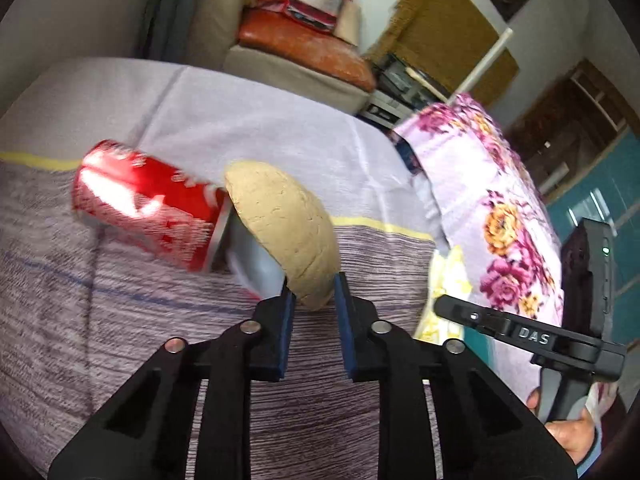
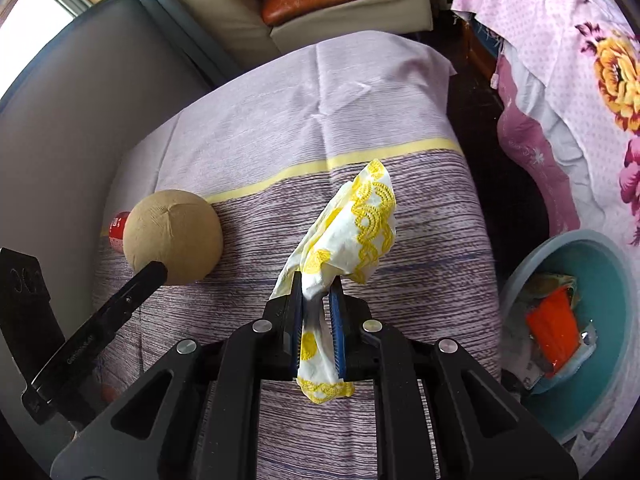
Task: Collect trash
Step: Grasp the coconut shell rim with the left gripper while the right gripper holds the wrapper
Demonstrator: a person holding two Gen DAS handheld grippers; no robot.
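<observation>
My left gripper [image 1: 314, 292] is shut on the lower edge of a tan round paper bowl [image 1: 280, 220], held up over the striped tablecloth [image 1: 120, 320]. A red drink can [image 1: 148, 204] lies on its side just behind the bowl. In the right wrist view the bowl [image 2: 172, 240] hides most of the can [image 2: 118, 228]. My right gripper [image 2: 316, 280] is shut on a crumpled white napkin with yellow patterns [image 2: 360, 224], which sticks up past the pads and hangs out below them.
A teal basin [image 2: 520, 280] holding an orange wrapper [image 2: 554, 324] and other scraps sits low to the right of the table. A floral cloth [image 2: 580, 80] drapes furniture on the right. A sofa with an orange cushion [image 1: 304, 48] stands behind the table.
</observation>
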